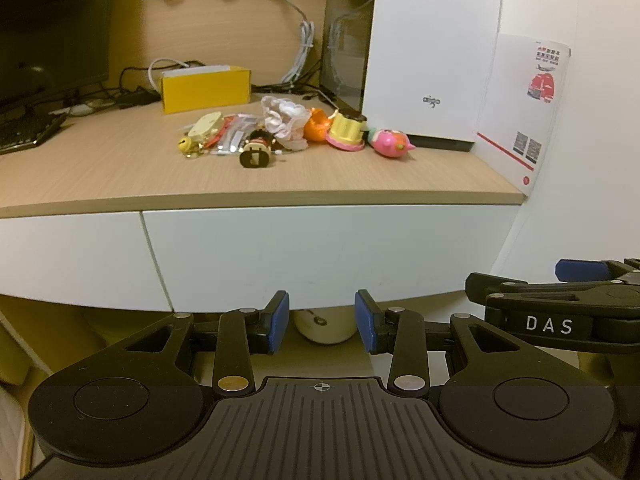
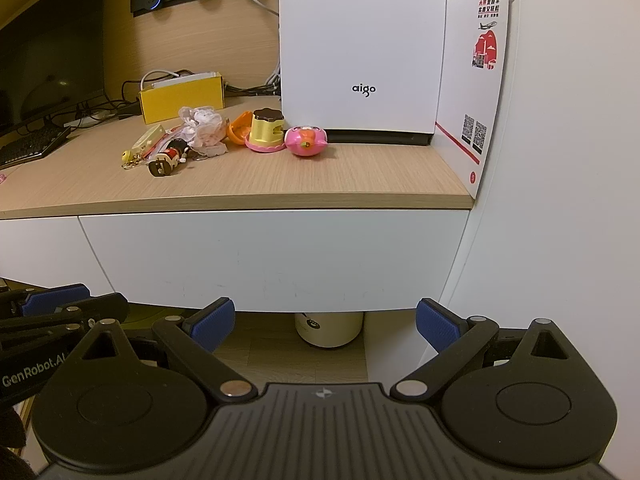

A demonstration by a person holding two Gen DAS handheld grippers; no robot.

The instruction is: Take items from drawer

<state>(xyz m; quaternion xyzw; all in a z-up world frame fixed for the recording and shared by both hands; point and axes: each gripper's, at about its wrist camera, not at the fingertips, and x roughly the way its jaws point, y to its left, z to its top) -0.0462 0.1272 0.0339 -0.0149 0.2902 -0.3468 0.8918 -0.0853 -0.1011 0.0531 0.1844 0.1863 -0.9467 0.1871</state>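
Drawer sits shut under the desk front edge. Left tool and right tool are both open and empty. Toys lie near the back edge.

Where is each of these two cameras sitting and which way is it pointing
Left wrist: sits on the left gripper, facing the closed white drawer and the desk above; its own open fingers show, with the right gripper at the right edge.
Right wrist: sits on the right gripper, facing the same drawer; its open fingers show, the left gripper at the left edge.
Shared: drawer, pink toy, yellow box, white computer case.
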